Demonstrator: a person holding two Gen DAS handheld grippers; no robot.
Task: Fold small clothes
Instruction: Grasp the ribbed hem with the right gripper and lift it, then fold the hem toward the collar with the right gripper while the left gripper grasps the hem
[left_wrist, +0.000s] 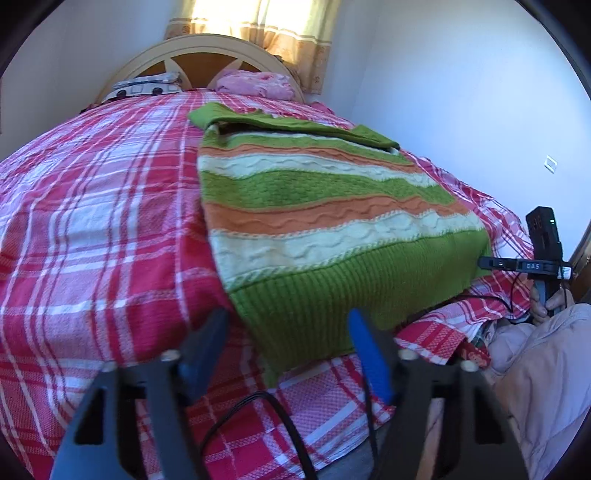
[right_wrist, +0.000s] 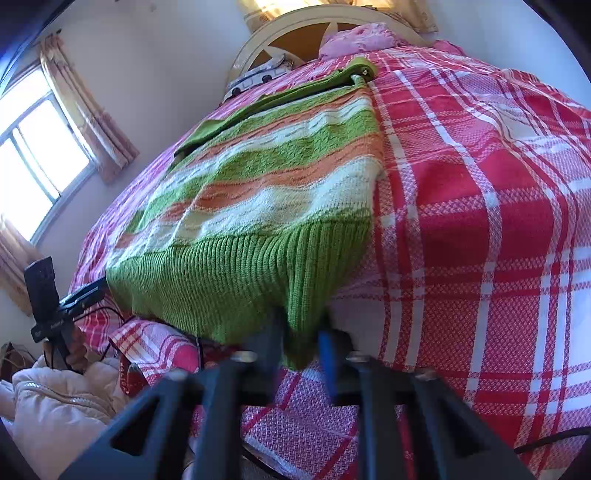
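A knitted sweater (left_wrist: 314, 206) striped green, orange and cream lies flat on the bed, its green ribbed hem hanging over the near edge. Its sleeves are folded across the top. In the left wrist view my left gripper (left_wrist: 286, 332) stands open; the hem's left corner lies between the fingers (left_wrist: 207, 343) without being pressed. In the right wrist view my right gripper (right_wrist: 299, 334) is shut on the sweater (right_wrist: 258, 192) at the hem's right corner. Each gripper also shows at the other view's side: the right gripper (left_wrist: 491, 263) and the left gripper (right_wrist: 88, 291), both at the hem.
A red and white plaid cover (left_wrist: 92, 221) spreads over the bed. A pink pillow (left_wrist: 255, 85) and a patterned one (left_wrist: 144, 86) lie by the cream headboard (left_wrist: 192, 48). A person's pale padded jacket (right_wrist: 55, 402) and black cables (left_wrist: 266, 410) sit at the bed's near edge. A window (right_wrist: 33, 158) is left.
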